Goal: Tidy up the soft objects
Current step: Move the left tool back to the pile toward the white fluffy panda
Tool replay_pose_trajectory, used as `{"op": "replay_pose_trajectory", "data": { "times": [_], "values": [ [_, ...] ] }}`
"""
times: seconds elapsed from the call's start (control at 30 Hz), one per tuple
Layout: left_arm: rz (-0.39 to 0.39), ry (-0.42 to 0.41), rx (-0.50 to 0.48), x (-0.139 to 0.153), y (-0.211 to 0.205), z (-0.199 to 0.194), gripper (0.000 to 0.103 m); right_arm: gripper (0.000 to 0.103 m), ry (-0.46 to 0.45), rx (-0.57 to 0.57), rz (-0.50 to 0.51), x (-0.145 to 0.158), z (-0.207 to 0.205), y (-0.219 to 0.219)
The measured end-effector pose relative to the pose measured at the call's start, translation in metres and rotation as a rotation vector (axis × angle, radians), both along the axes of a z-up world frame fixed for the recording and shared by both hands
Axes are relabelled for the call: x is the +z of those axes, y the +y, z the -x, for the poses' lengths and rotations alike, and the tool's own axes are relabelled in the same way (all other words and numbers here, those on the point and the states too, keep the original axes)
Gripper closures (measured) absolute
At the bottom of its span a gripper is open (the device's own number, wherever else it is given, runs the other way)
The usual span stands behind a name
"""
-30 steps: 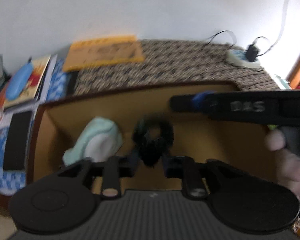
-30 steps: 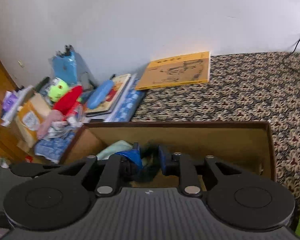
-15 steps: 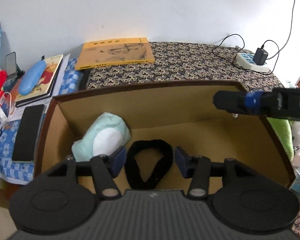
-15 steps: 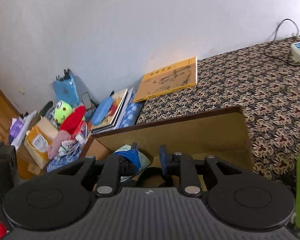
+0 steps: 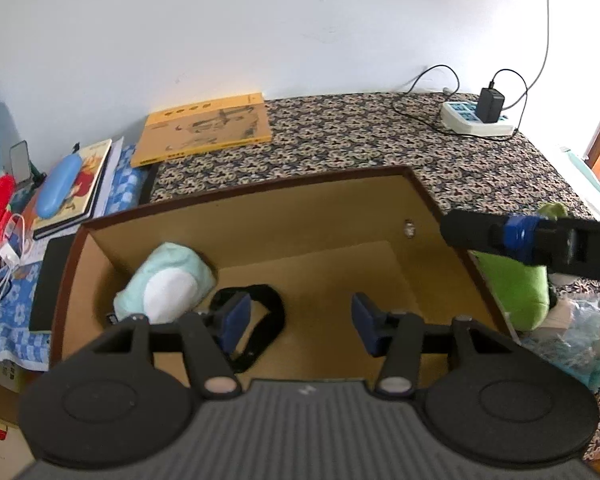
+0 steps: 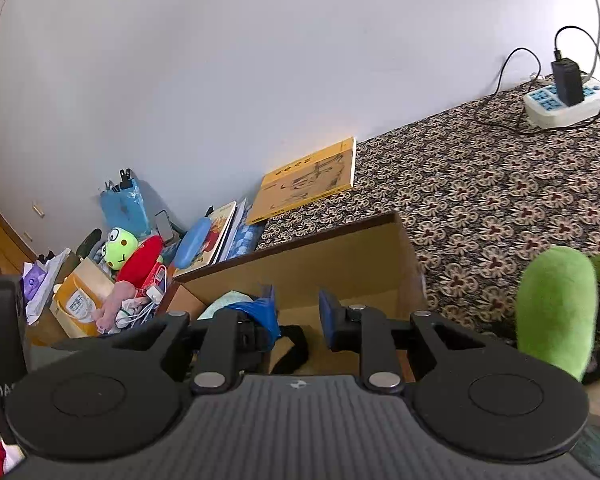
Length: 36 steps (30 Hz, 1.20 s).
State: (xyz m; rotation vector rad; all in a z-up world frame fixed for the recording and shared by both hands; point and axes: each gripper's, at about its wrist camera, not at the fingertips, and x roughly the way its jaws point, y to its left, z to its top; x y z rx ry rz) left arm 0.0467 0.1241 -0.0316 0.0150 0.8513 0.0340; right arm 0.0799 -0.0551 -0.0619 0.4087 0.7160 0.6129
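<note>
Left gripper [image 5: 298,322] hangs above the cardboard box [image 5: 260,196], jaws spread wide, nothing between them; the black headband [image 5: 274,308] lies on the box floor just beyond and below its left finger, released and flat; the mint-and-white plush [image 5: 166,284] sits in the box corner to the left of that finger, touching or nearly touching the headband's edge.

Right gripper [image 6: 298,312] hovers at the box's near right side, jaws moderately apart and empty; something blue and crumpled shows behind its left finger, cannot tell what; the green plush [image 6: 556,304] lies outside the box, just to the right of this gripper, on the patterned cloth [image 6: 480,184].

Progress, as a judgement: two soft items are in the box; the green plush is not; a pale blue stuffed item [image 5: 580,344] beyond the box's right wall also seems unsorted; a frog plush [image 6: 120,248] and red plush [image 6: 140,260] sit in the clutter far left of the right gripper; whether they belong to the task cannot be told. Roughly the early-to-middle stage; the green plush looks the likeliest next pick for the right gripper.
</note>
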Motion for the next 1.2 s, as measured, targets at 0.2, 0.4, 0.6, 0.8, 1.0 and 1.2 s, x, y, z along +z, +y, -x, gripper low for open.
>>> {"op": "replay_pose_trajectory", "data": {
  "times": [0.2,0.4,0.6,0.8,1.0,1.2],
  "values": [
    [-0.028,0.001,-0.019,0.007,-0.036,0.007,0.05,0.096,-0.012,-0.018,0.0,0.003,0.013,-0.031],
    [-0.042,0.002,-0.035,0.011,-0.073,0.014,0.049,0.095,-0.009,-0.042,-0.014,0.004,0.024,-0.067],
    [-0.066,0.003,-0.038,0.012,-0.108,0.017,0.048,0.093,-0.011,-0.052,-0.019,0.003,0.033,-0.097],
    [-0.078,0.001,-0.043,0.012,-0.134,0.018,0.048,0.093,-0.014,-0.061,-0.021,-0.001,0.04,-0.122],
    [-0.072,0.006,-0.049,0.012,-0.157,0.019,0.048,0.093,-0.023,-0.07,0.005,-0.009,0.044,-0.147],
    [-0.034,-0.006,-0.1,0.015,-0.184,0.028,0.048,0.093,-0.013,-0.129,0.043,-0.019,0.051,-0.192]
  ]
}}
